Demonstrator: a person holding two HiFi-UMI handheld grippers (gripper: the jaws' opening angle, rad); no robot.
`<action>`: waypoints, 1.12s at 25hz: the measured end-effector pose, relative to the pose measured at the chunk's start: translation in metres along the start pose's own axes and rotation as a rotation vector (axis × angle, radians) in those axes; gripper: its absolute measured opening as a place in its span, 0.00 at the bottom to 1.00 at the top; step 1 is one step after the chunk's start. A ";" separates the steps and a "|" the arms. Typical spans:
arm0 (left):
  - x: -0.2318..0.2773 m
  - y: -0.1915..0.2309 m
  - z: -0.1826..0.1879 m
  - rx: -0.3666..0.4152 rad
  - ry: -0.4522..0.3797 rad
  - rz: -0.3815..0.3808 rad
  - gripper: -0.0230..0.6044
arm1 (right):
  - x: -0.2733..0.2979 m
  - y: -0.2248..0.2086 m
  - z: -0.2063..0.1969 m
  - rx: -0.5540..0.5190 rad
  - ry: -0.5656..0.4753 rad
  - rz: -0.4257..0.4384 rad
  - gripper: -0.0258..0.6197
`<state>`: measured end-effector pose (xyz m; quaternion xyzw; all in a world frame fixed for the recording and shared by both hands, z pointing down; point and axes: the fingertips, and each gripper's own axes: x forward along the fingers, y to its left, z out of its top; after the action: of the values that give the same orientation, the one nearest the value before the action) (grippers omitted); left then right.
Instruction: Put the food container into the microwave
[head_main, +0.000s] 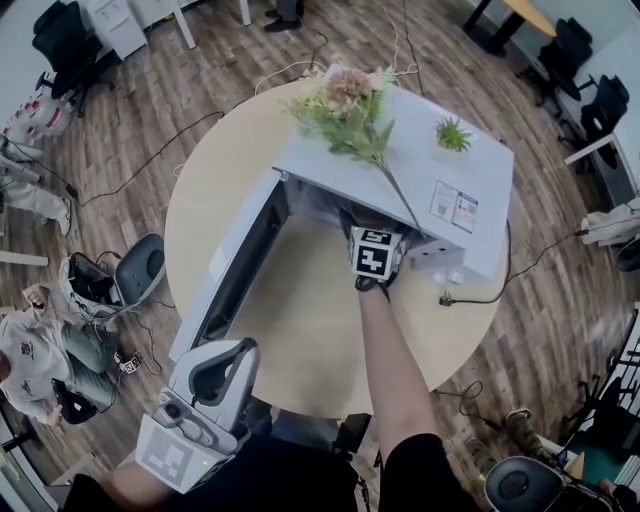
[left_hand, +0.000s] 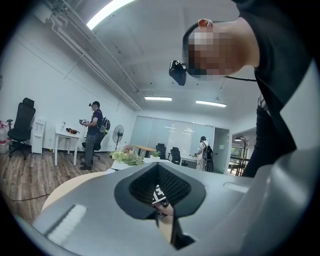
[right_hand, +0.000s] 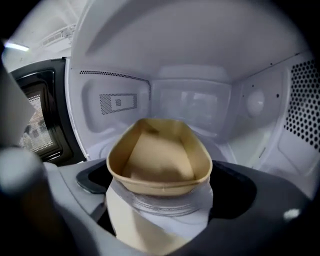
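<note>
The white microwave (head_main: 440, 170) stands on the round table (head_main: 300, 330) with its door (head_main: 235, 265) swung open to the left. My right arm reaches into the cavity, and only its marker cube (head_main: 372, 252) shows at the opening. In the right gripper view the tan food container (right_hand: 159, 155) stands upright inside the cavity (right_hand: 190, 107), on the glass turntable. My right gripper (right_hand: 162, 181) is open around it, with dark gaps on both sides. My left gripper (head_main: 235, 365) hovers at the table's near left edge, shut and empty (left_hand: 160, 187).
A bunch of flowers (head_main: 345, 105) and a small green plant (head_main: 453, 133) sit on top of the microwave. A power cord (head_main: 480, 295) trails off the table's right side. Office chairs and bags stand on the wooden floor at the left (head_main: 135, 270).
</note>
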<state>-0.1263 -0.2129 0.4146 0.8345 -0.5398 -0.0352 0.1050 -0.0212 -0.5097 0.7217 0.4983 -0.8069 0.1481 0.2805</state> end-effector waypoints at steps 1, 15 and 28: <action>0.001 -0.001 0.000 0.002 -0.001 -0.002 0.04 | -0.002 -0.001 -0.001 0.002 -0.008 -0.006 0.97; 0.002 -0.006 0.007 -0.005 -0.029 -0.021 0.04 | -0.088 0.032 -0.025 -0.004 -0.071 0.046 0.96; 0.004 -0.024 0.043 0.050 -0.084 -0.086 0.04 | -0.327 0.024 0.007 0.045 -0.232 0.138 0.95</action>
<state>-0.1108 -0.2134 0.3681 0.8572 -0.5079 -0.0609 0.0597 0.0683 -0.2670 0.5206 0.4616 -0.8628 0.1262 0.1632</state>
